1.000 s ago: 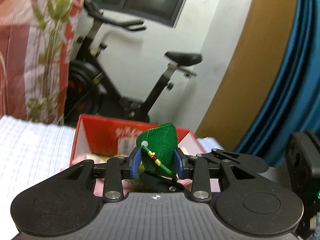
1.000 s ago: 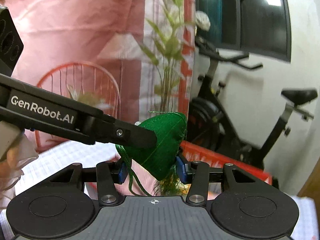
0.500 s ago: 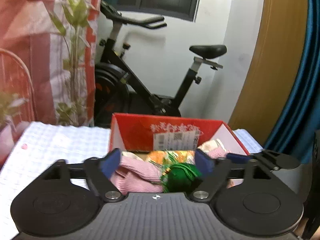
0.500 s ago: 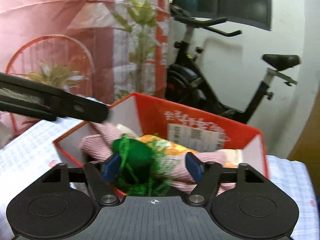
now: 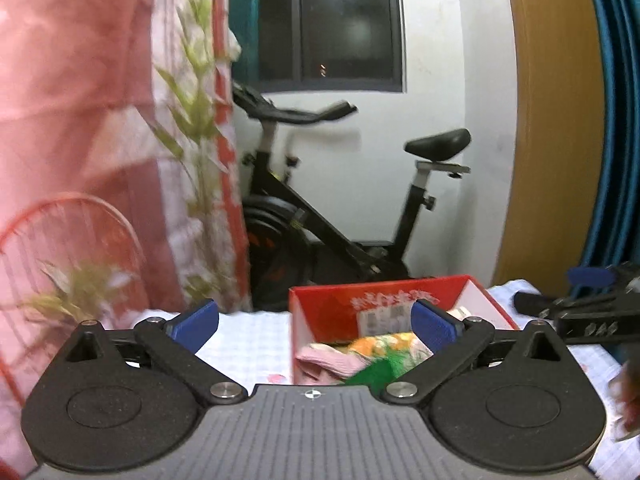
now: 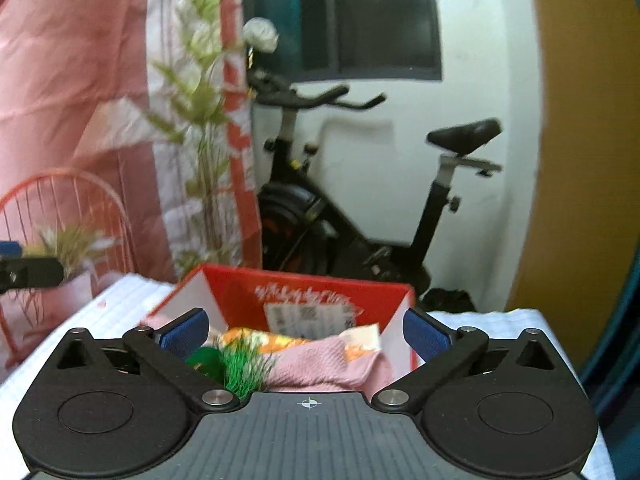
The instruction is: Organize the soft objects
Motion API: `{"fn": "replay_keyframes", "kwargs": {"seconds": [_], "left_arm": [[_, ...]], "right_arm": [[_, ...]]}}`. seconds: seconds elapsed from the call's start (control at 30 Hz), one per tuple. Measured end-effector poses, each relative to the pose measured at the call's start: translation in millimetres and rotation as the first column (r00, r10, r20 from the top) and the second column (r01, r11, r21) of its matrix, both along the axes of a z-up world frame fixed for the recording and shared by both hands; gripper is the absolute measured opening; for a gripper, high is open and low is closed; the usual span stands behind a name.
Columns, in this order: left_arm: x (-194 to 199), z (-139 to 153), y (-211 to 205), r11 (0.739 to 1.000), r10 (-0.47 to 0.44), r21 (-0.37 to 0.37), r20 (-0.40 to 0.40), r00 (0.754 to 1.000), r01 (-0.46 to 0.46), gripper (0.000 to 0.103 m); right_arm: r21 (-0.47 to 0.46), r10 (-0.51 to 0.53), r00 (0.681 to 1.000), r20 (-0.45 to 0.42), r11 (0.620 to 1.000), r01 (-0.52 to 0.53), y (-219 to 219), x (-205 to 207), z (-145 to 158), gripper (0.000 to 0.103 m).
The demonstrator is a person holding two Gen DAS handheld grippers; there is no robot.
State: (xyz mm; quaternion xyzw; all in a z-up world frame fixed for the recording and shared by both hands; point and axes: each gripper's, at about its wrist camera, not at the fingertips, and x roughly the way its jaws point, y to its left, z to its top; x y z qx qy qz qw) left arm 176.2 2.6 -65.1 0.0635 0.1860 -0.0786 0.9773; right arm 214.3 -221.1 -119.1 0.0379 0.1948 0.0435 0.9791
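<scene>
A red cardboard box (image 5: pixel 340 304) (image 6: pixel 304 288) stands on the white checked cloth. In it lie a green pouch with a tassel (image 5: pixel 376 372) (image 6: pixel 208 362), a pink knitted cloth (image 5: pixel 328 360) (image 6: pixel 320 360) and an orange patterned piece (image 5: pixel 372 344) (image 6: pixel 272 338). My left gripper (image 5: pixel 315 320) hovers before and above the box, jaws opening wide, nothing gripped between them. My right gripper (image 6: pixel 306 332) is likewise above the box's near side, jaws opening, pads touching nothing. One finger (image 6: pixel 32 272) of the left gripper shows at the right wrist view's left edge.
Behind the table stands a black exercise bike (image 5: pixel 340 216) (image 6: pixel 360 208) against a white wall. A pink curtain (image 5: pixel 80 120), a leafy plant (image 6: pixel 204 128) and a red wire chair back (image 6: pixel 68 216) are at the left. A wooden panel (image 5: pixel 556 120) and blue drape are at the right.
Both grippers let go of the green pouch, which dropped into the red box. Their jaws spread wide, and both pulled back and up from the box.
</scene>
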Motion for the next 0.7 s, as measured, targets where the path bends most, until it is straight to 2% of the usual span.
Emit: {"fn": "replay_keyframes", "kwargs": {"seconds": [0.27,0.7], "left_arm": [[-52.4,37.1,9.0,0.998,-0.015,-0.06,0.03,0.999,0.017,0.103],[-117.8,66.0,2.9,0.998,0.044,-0.049,0.086,0.995,-0.04,0.103]], "right_arm": [[-0.022,-0.076,0.995,0.07,0.997,0.078,-10.0,-58.2,47.0,0.103],[-0.027,-0.141,0.979,0.148,0.989,0.147,-13.5,-156.0,98.7,0.103]]}}
